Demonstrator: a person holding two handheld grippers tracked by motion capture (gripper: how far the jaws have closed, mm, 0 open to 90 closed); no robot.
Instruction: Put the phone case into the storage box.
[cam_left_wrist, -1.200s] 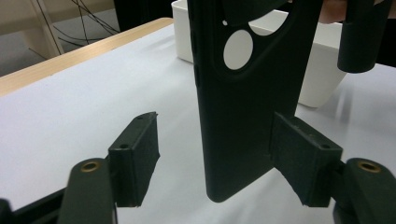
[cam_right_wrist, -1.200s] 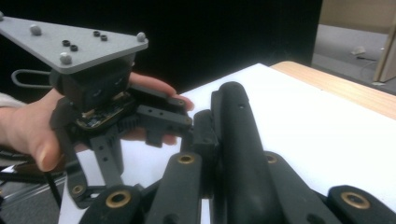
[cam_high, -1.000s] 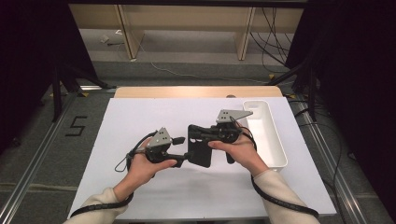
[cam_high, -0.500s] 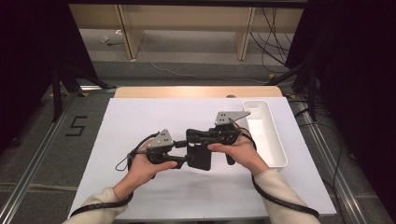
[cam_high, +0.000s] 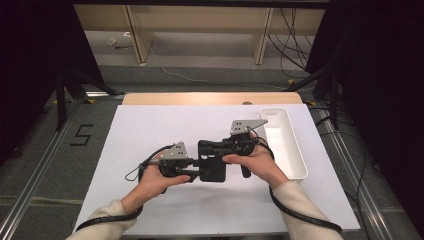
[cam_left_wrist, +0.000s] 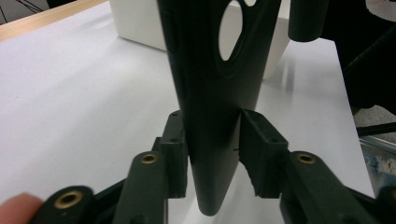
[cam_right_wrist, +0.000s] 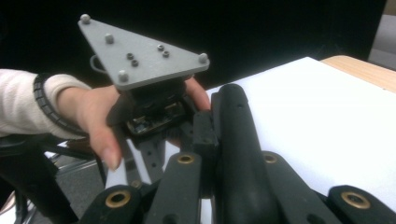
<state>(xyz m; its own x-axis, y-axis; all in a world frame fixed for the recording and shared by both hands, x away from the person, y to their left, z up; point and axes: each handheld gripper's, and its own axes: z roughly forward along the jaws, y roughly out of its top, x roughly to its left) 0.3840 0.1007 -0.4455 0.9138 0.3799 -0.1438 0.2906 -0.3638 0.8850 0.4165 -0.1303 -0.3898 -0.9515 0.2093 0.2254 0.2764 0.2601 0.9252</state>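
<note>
So my right gripper (cam_high: 216, 148) is clamped down hard on the thick handle end of this flat black tool (cam_high: 212, 167), some kind of paddle-shaped plastic piece with an oval cutout in it; in the right gripper view the rounded black bar (cam_right_wrist: 236, 154) sits squeezed between both jaws with no daylight on either side. My left gripper (cam_high: 196, 172) has just been closing its jaws in on the other end of the same piece, and in the left gripper view the flat blade (cam_left_wrist: 215, 93) stands upright between the pads; the left pad (cam_left_wrist: 175, 154) looks pressed right against it, while the right pad (cam_left_wrist: 257, 154) is at the edge of it, touching or very nearly, can't call it for sure. So narrow, with the blade in the gap. From the high view the tool is held between both hands just above the white table (cam_high: 150, 130), roughly dead centre, with the left hand (cam_high: 155, 180) coming in from about 7 o'clock and the right hand (cam_high: 255, 162) from about 5 o'clock. Out at about 3 o'clock from the tool there's a long white tray (cam_high: 285, 145) lying along the right side of the table, just beside my right hand. Past the far edge of the table at 12 o'clock there's a wooden strip (cam_high: 210, 98), and on the floor out at 9 o'clock a "5" marking (cam_high: 81, 135).
</note>
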